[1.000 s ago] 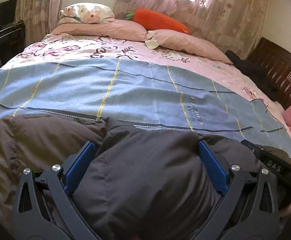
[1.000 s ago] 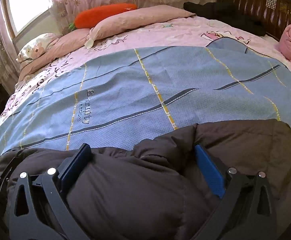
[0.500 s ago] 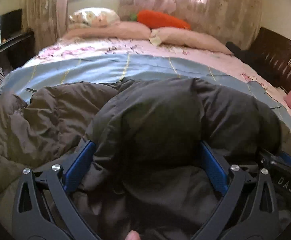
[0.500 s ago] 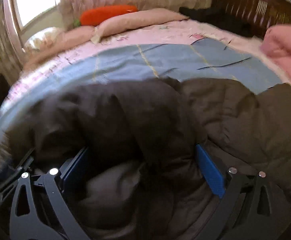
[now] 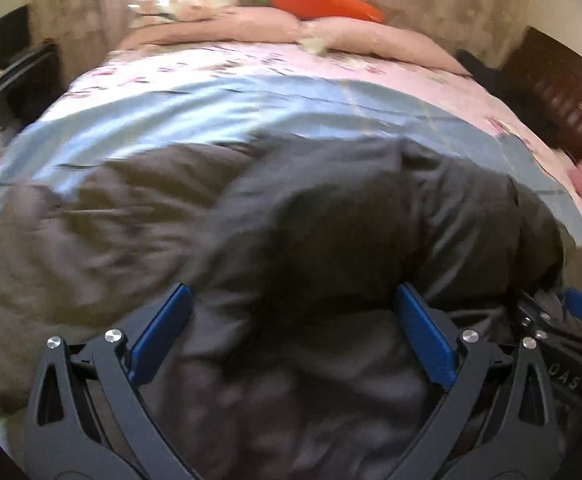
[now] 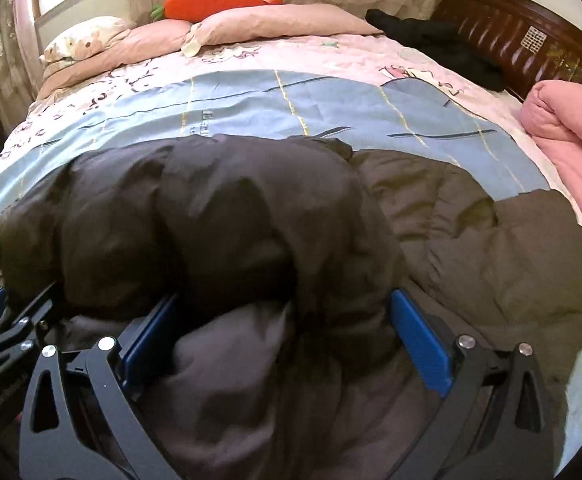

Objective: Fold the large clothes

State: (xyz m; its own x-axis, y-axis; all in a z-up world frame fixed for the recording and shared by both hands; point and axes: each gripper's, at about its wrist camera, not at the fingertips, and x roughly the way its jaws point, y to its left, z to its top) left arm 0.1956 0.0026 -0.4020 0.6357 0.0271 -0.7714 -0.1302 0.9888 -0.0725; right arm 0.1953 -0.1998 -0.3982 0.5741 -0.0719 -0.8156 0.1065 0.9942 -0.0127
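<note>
Jacket (image 6: 251,216), dark brown, puffy and quilted, lies bunched on the near part of the bed (image 6: 291,92), over its blue sheet. Left gripper (image 5: 291,332) and right gripper (image 6: 283,332) each hold a thick fold of it, jaws spread wide around padding.

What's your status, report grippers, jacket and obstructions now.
Left hand-held gripper and right hand-held gripper both wide, brown puffer jacket bunched between pads. Jacket heaped on blue blanket. Nothing blocking.
</note>
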